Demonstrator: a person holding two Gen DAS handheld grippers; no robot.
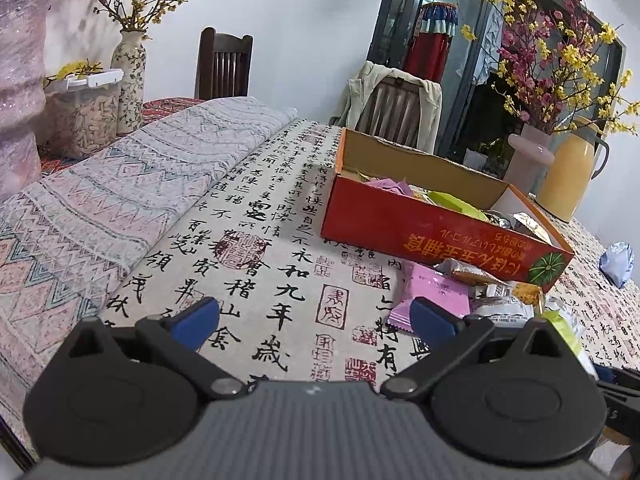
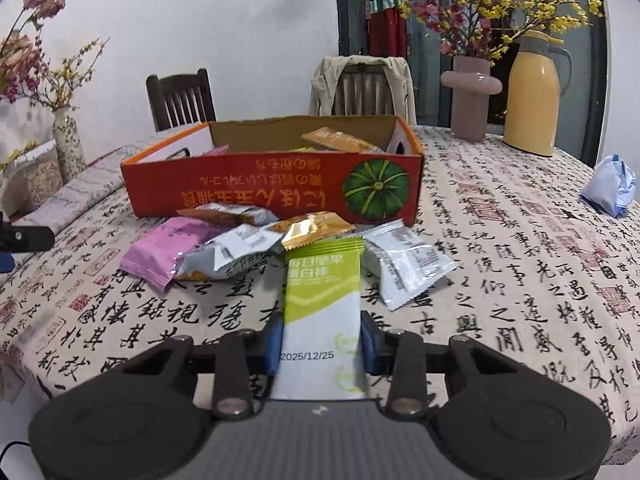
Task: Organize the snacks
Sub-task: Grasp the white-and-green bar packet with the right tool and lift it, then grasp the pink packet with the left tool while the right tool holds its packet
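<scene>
Calligraphy-printed cloth covers the desk, with a folded patterned fabric lying along its far left side. On it stands an open red cardboard box with a green pumpkin picture; its front wall hides most of what lies inside, and only an orange wrapper and scraps of purple and green show above the rim. Just before the box lies a loose heap of snack packets: a purple packet, a silver packet, a gold-orange packet and a white packet, overlapping so that their edges are hard to follow. The right tool is clenched on a green-and-white snack bar packet, its blue pads pressing both long edges; the packet's near end is cut off behind the tool body. The left tool hangs above bare cloth with its blue fingers spread wide and nothing between them; from its view the heap is half covered by the right finger. A crumpled blue-white wrapper lies well apart at the right.
</scene>
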